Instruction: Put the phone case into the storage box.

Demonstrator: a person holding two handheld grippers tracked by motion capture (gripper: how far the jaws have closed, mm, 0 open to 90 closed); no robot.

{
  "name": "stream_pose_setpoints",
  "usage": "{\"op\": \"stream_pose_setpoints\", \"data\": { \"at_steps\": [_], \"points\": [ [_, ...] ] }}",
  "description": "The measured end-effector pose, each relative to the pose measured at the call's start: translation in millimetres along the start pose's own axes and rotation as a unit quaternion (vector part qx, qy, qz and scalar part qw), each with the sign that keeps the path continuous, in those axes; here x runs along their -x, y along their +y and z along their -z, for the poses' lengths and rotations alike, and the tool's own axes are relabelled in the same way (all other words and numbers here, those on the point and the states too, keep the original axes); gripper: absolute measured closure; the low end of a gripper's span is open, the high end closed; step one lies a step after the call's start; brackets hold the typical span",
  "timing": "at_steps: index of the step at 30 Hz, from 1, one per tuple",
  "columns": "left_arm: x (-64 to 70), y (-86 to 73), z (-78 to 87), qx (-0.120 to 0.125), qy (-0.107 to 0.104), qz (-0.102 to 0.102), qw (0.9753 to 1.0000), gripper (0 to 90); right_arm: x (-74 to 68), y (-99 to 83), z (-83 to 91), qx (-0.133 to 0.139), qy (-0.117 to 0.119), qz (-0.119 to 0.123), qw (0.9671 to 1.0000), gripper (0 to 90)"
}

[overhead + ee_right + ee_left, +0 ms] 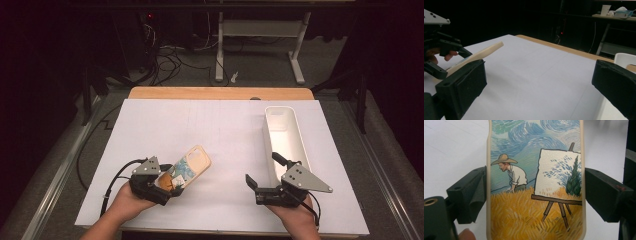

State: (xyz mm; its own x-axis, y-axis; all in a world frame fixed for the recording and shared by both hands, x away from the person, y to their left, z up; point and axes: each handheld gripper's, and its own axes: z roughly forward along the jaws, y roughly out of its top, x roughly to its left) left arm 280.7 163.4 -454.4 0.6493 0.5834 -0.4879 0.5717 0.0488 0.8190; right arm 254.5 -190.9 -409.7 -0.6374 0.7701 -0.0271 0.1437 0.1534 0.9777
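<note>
A person seated at a white-covered table [220,130] grips a phone case [189,166] in the left gripper [167,185], whose two jaws press against the case's long cream edges, one on each side, as the left gripper view makes plain. The case's long axis runs straight out from the jaws, away from the hand, and in the high view it points forward and toward the person's right, to the middle of the table. Its near end sits between the jaws; its far, rounded end juts well beyond them. In the right gripper view the case [477,55] tilts upward, its free end raised off the table. Its printed face [536,182] is turned up toward the left gripper's camera: a painted figure in a straw hat bends over a yellow wheat field beside an easel, under swirling blue sky. The sky end lies farther from the jaws, the wheat end nearer.

The right gripper [262,176] rests low near the table's front edge, its jaws spread wide with nothing between them. Just beyond and beside its outer jaw stands a long white bin [286,136], lying lengthwise away from the person. The two grippers sit well apart, the case's free end pointing into the gap between them.
</note>
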Motion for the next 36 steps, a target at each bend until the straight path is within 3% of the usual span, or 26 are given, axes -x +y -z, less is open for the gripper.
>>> {"op": "stream_pose_setpoints", "data": {
  "at_steps": [19,36],
  "points": [
    [-1.3,3.3,4.7,0.004,-0.006,0.001,1.0,12.0,-23.2,24.0,-45.9,-0.008,0.043,0.01,0.999,0.0],
    [-2.5,10.3,7.1,0.008,-0.018,0.01,0.9998,12.0,-36.4,-2.6,-57.3,-0.038,0.073,0.008,0.9966,0.0]
  ]
}}
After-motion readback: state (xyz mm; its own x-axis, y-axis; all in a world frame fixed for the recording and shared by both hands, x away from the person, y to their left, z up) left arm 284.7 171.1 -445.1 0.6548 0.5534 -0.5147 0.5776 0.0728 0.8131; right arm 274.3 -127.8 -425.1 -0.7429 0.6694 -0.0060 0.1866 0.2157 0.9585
